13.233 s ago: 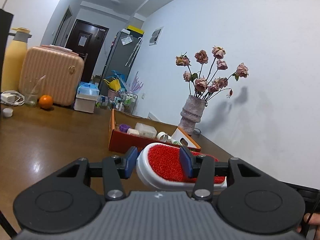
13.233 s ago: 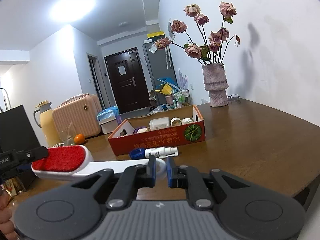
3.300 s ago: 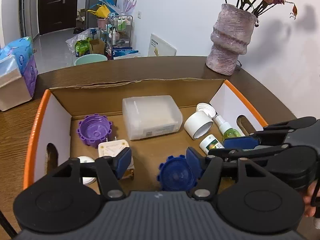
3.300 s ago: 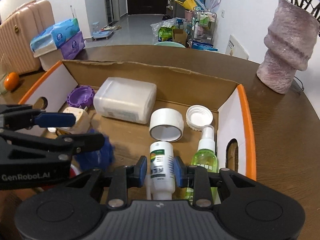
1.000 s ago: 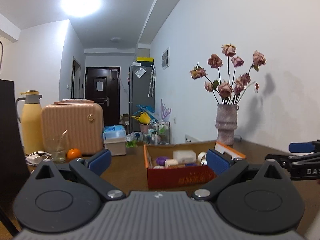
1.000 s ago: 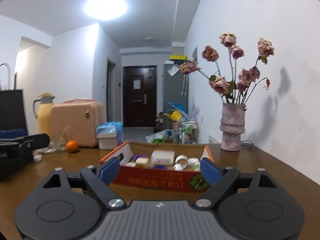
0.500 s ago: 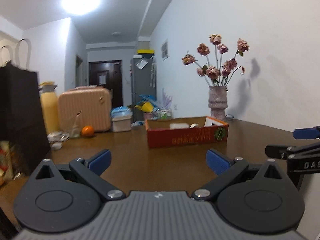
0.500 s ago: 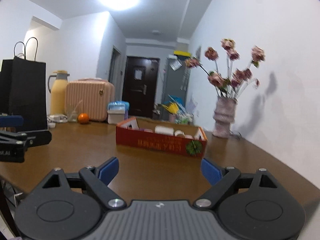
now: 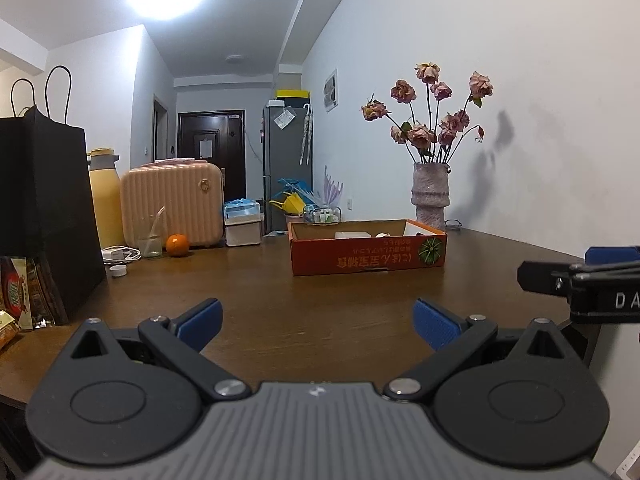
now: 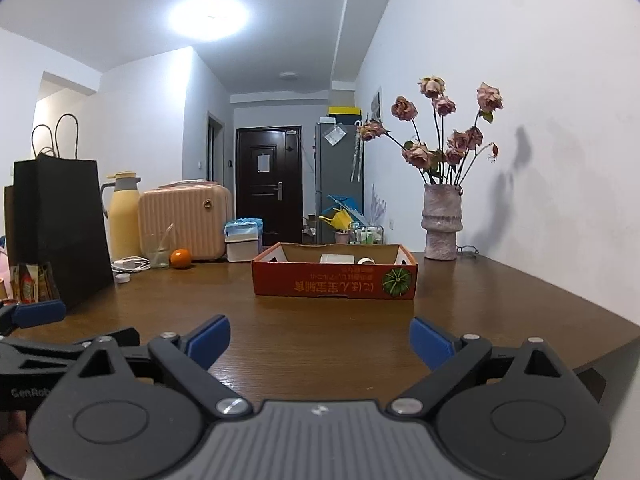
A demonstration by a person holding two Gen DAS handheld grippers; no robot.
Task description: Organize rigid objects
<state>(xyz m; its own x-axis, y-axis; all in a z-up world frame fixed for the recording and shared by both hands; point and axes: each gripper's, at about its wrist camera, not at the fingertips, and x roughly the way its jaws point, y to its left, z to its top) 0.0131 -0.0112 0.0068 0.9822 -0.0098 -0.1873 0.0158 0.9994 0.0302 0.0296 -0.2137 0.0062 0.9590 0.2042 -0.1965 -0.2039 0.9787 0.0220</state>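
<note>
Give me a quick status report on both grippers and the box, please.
Left gripper open, empty. Right gripper just opened wider, empty. Orange box on table, items inside. Nothing between.

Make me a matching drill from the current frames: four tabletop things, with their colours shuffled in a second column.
Things:
1. cardboard box
2. paper bag
3. vase
4. thermos

Colours:
A. black
B. yellow
C. orange-red
D. mottled pinkish grey

Pairs: 1-C, 2-A, 3-D, 4-B
</note>
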